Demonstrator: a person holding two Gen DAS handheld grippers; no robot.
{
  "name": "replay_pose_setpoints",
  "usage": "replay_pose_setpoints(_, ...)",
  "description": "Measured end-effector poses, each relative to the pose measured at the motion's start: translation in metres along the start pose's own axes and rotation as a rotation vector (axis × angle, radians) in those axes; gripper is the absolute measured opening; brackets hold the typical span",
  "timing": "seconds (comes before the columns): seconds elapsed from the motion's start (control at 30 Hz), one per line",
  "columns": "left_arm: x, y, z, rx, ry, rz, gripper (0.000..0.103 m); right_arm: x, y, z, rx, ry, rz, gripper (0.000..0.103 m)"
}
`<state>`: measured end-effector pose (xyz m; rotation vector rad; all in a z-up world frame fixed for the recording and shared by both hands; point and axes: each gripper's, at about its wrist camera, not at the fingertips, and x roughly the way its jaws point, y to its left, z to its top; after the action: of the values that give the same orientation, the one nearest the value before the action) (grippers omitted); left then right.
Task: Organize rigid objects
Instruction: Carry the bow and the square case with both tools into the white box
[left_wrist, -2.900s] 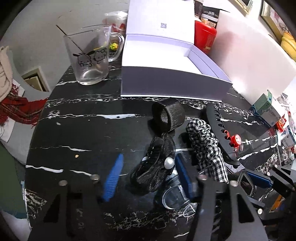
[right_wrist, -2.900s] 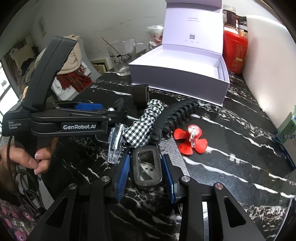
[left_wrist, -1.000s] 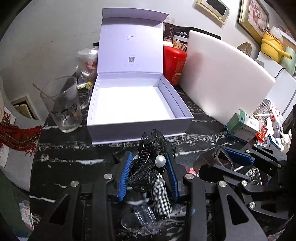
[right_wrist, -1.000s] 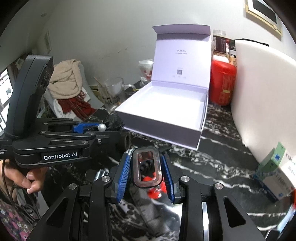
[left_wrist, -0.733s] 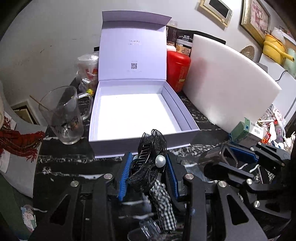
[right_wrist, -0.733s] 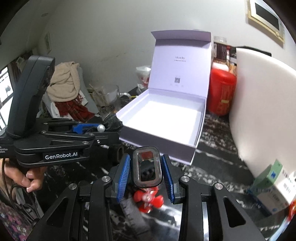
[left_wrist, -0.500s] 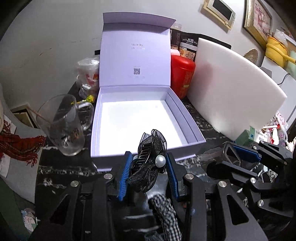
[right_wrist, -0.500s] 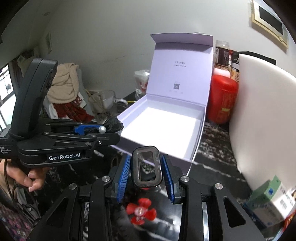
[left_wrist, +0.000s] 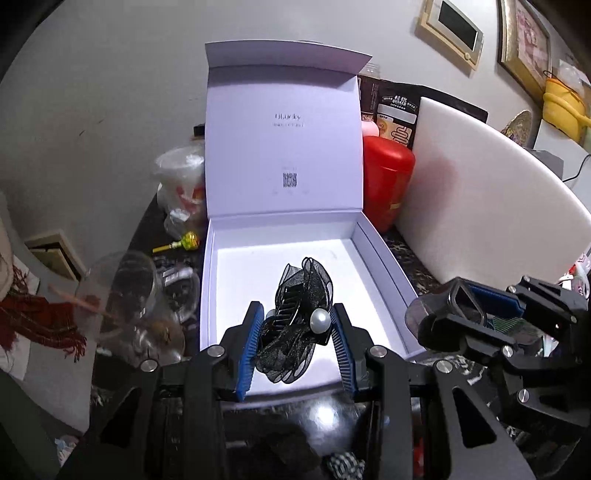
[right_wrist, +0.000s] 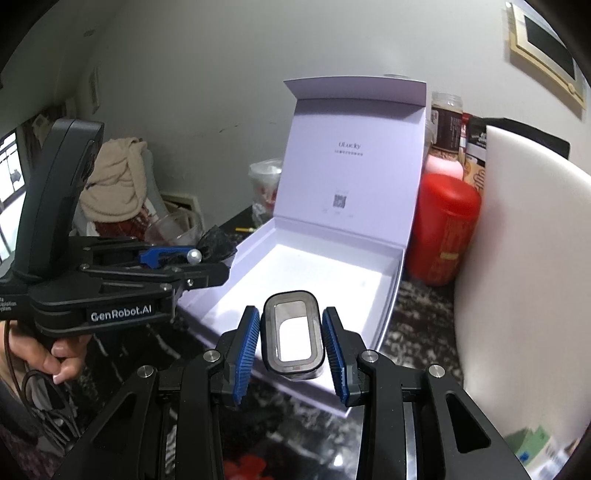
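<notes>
The left claw (left_wrist: 295, 334) is clenching a black mesh-bow hair clip with a white pearl bead (left_wrist: 295, 325) between its blue ribbed pads, holding it in the air over the near part of the open pale lilac rigid gift box (left_wrist: 384, 258), whose lid is standing upright at the back. The right claw (right_wrist: 291, 339) is grasping a dark translucent rounded-rectangle clip (right_wrist: 292, 336) (its middle is an open window showing the white box floor behind), and it is hovering above the box's near edge. Both claws are pointing downward toward the box interior, which is looking bare and white.

The box is sitting on a black marble-patterned surface (right_wrist: 424, 306). Just beside the box's right wall a red plastic canister (left_wrist: 388, 184) is standing, with a white board (left_wrist: 480, 206) leaning next to it. Left of the box a clear glass mug (left_wrist: 125, 295) is standing with a thin stick in it. In the right wrist view a person's hand (right_wrist: 55, 356) is gripping the left claw's handle.
</notes>
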<state>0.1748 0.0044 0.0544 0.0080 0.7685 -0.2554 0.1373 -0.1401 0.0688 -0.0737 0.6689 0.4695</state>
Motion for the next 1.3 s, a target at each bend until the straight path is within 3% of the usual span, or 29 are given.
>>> replay_pose_setpoints(0.83,0.063,0.028,0.076,0.019,-0.039,0.066,0.037,0.064,-0.039,0.072,0.001,-0.073,-0.022,0.035)
replay_pose_setpoints(1.1,0.093,0.032,0.073,-0.015,-0.004,0.040,0.037,0.090,-0.061,0.071,0.077,-0.056,-0.028,0.035)
replay_pose_setpoints(1.3,0.118,0.025,0.065,0.043,0.050,0.081,0.037,0.113,-0.073,0.061,0.069,0.008,-0.042,0.035)
